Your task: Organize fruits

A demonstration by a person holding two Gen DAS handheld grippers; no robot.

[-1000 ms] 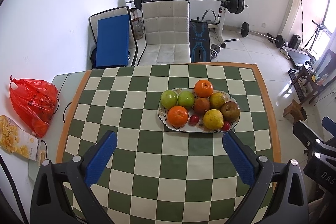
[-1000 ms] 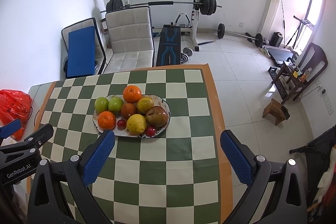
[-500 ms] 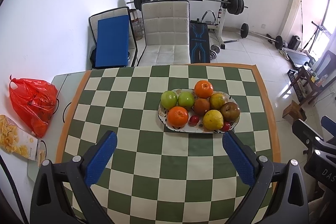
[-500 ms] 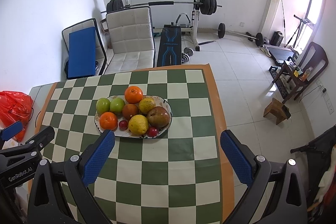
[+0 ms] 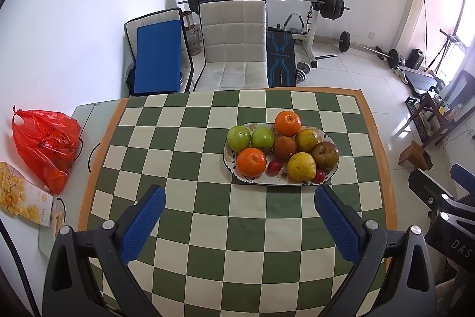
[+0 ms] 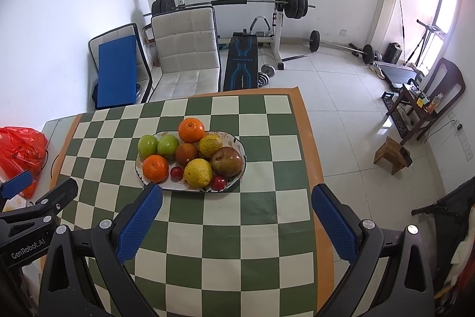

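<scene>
An oval patterned plate (image 5: 332, 173) (image 6: 242, 152) sits on the green-and-cream checked table, piled with fruit: two green apples (image 5: 239, 138) (image 6: 147, 146), two oranges (image 5: 251, 161) (image 6: 191, 129), a yellow lemon (image 5: 300, 166) (image 6: 198, 172), a brown pear (image 5: 325, 154) (image 6: 226, 161) and small red fruits (image 5: 274, 166) (image 6: 176, 172). My left gripper (image 5: 240, 199) hovers open above the table, near side of the plate, nothing between its blue pads. My right gripper (image 6: 237, 201) is also open and empty, with its left pad close to the plate's near rim.
A red plastic bag (image 5: 44, 144) and a snack packet (image 5: 20, 198) lie on the glass ledge left of the table. Behind the table stand a white chair (image 5: 233, 49), a blue-cushioned chair (image 5: 157, 58) and a weight bench with barbell (image 5: 280, 61). A wooden stool (image 6: 392, 153) stands on the tiled floor at right.
The right gripper has drifted slightly forward and left toward the plate, so the fruit looks a bit larger. The left gripper has barely moved. Both stay open.
</scene>
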